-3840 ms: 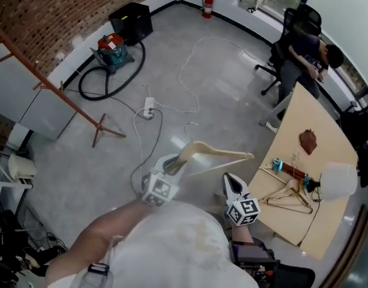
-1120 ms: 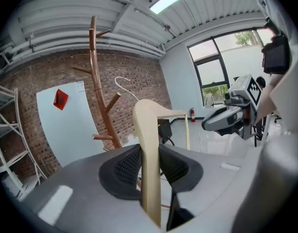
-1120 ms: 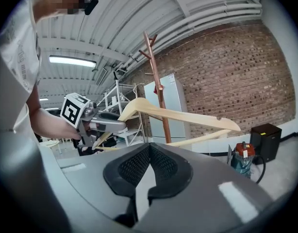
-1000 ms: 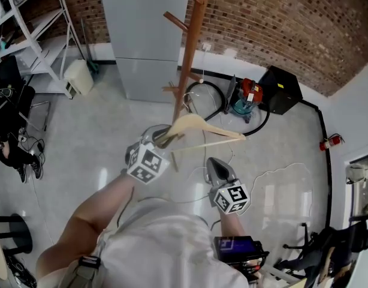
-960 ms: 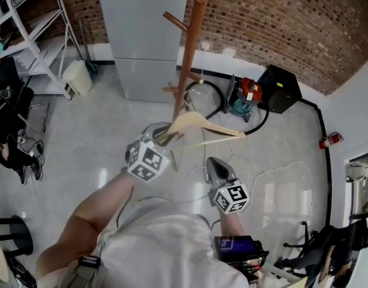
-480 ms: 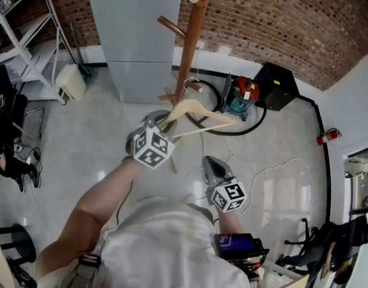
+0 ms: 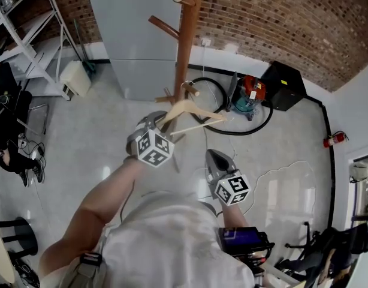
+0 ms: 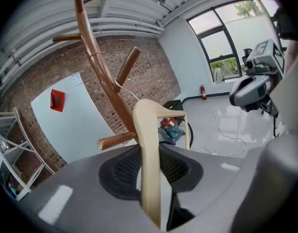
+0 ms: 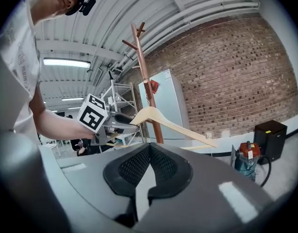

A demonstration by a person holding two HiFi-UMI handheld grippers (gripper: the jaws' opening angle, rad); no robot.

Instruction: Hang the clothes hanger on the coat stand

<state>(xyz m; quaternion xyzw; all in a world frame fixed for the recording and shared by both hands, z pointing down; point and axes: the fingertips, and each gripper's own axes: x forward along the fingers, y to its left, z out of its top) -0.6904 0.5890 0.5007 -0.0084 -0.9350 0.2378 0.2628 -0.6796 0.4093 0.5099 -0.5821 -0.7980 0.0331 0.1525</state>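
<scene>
Left claw (image 7: 162,123) is closed partway on one arm of the wooden clothes hanger (image 7: 190,109), pads pressing both faces. The rest of the hanger runs out ahead of and above the claw, toward the coat stand (image 7: 185,41). Its wire hook (image 8: 122,86) sits ahead of the claw, just beside the pole, between the upper peg (image 8: 127,66) and the lower peg (image 8: 117,141); can't tell if it touches. Right claw (image 7: 214,159) is closed and empty, off to the right and well apart from the hanger. My read: hook not on a peg yet. To do it well, grip firmly, turn the hook opening toward a peg, clear the peg tip, lower until it seats, and release only then.
</scene>
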